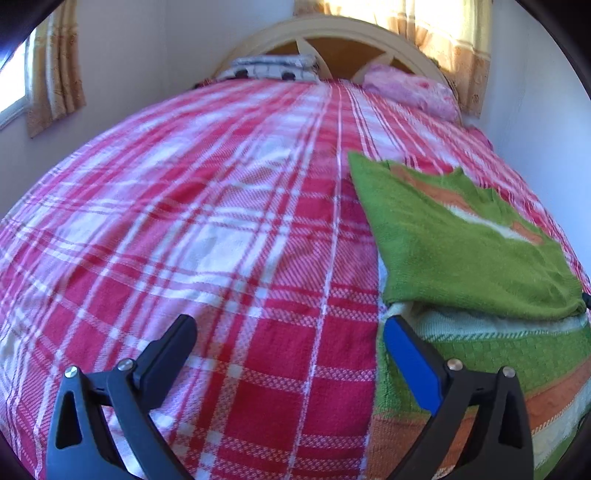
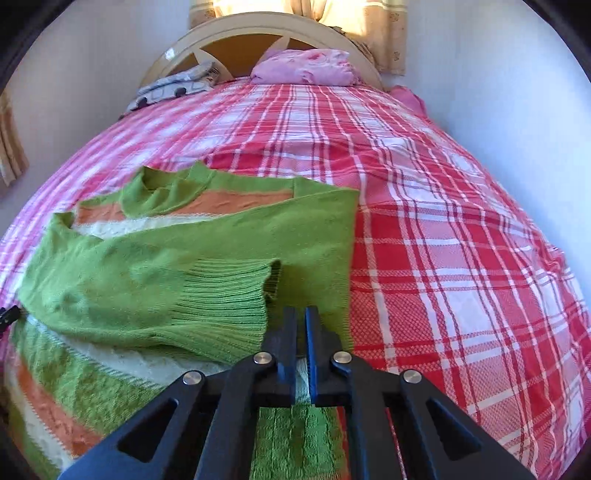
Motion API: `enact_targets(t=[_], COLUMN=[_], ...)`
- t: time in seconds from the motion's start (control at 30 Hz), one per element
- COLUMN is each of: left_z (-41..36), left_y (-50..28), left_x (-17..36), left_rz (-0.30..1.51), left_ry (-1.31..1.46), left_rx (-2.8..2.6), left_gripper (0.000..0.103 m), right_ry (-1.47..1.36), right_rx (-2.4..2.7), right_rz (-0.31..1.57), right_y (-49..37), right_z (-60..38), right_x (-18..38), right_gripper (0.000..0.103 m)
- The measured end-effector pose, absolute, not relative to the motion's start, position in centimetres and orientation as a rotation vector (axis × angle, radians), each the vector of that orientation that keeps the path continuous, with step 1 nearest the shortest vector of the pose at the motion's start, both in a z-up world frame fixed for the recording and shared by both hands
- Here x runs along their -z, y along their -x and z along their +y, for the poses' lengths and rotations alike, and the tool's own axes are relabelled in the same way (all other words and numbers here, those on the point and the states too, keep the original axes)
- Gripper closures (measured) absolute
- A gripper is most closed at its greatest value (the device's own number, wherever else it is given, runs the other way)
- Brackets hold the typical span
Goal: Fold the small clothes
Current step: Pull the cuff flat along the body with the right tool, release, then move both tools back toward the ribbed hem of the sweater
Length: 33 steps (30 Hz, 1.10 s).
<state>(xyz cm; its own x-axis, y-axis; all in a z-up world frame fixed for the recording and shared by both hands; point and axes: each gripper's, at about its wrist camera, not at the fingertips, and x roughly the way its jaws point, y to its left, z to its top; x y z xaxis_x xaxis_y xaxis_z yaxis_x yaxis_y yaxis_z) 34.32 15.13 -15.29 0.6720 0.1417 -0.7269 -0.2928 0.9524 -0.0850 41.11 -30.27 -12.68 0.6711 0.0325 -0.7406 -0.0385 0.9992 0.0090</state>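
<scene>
A green knitted sweater with orange and white stripes lies on the red-and-white plaid bedspread. One green sleeve is folded across its body, and the ribbed cuff ends just left of my right gripper. That gripper hovers over the sweater near its right edge, shut, and I see no cloth pinched between its tips. My left gripper stands wide open over bare bedspread, its blue-padded right finger at the sweater's left edge.
A pink pillow and a grey patterned folded cloth lie by the curved headboard. White walls close in on both sides of the bed. Curtains hang behind the headboard.
</scene>
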Motion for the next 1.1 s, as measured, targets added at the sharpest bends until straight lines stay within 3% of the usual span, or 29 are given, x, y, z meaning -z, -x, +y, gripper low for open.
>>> enact_targets(t=[0.03,0.1,0.13,0.17,0.43,0.6,0.87,0.97,1.1], left_z=[15.2,15.4,15.5,15.7,14.3,12.9,13.2,12.4,11.7], left_y=[-34.1,-33.8,-33.9,-34.0,-37.2,-40.0,-39.9,-39.7,-39.2], left_x=[15.1,15.0,14.9,14.7,12.1,15.1,15.9,15.9,15.8], left_rz=[0.788,0.776,0.779,0.785,0.787,0.893,0.89,0.882,0.872], left_ry=[0.205,0.213,0.216,0.226,0.192,0.082,0.102,0.066,0.03], left_rx=[-0.245,-0.251,-0.251,-0.25,-0.19,-0.211,-0.182,-0.191,-0.184], left_gripper=[0.0,0.0,0.0,0.0,0.0,0.0,0.0,0.0,0.0], right_ry=[0.006,0.001,0.0,-0.001,0.094,0.075,0.034,0.074,0.075], right_rx=[-0.052,-0.088,-0.103,-0.122,-0.35,-0.318,-0.278,-0.243,-0.217], right_rz=[0.824,0.798,0.784,0.758,0.791,0.968,0.898,0.927,0.866], right_y=[-40.8,-40.2,-39.9,-39.7,-40.8,-42.8,-41.4,-41.7,-40.5], right_z=[-30.2,-29.7,-29.3,-28.8,-21.7,-22.0,-24.7,-24.9,-24.9], right_x=[12.4,11.5,11.2,10.7,10.8,15.0,14.0,14.9,13.3], right_gripper=[0.095,0.054,0.016,0.01,0.01,0.011,0.012,0.022,0.026])
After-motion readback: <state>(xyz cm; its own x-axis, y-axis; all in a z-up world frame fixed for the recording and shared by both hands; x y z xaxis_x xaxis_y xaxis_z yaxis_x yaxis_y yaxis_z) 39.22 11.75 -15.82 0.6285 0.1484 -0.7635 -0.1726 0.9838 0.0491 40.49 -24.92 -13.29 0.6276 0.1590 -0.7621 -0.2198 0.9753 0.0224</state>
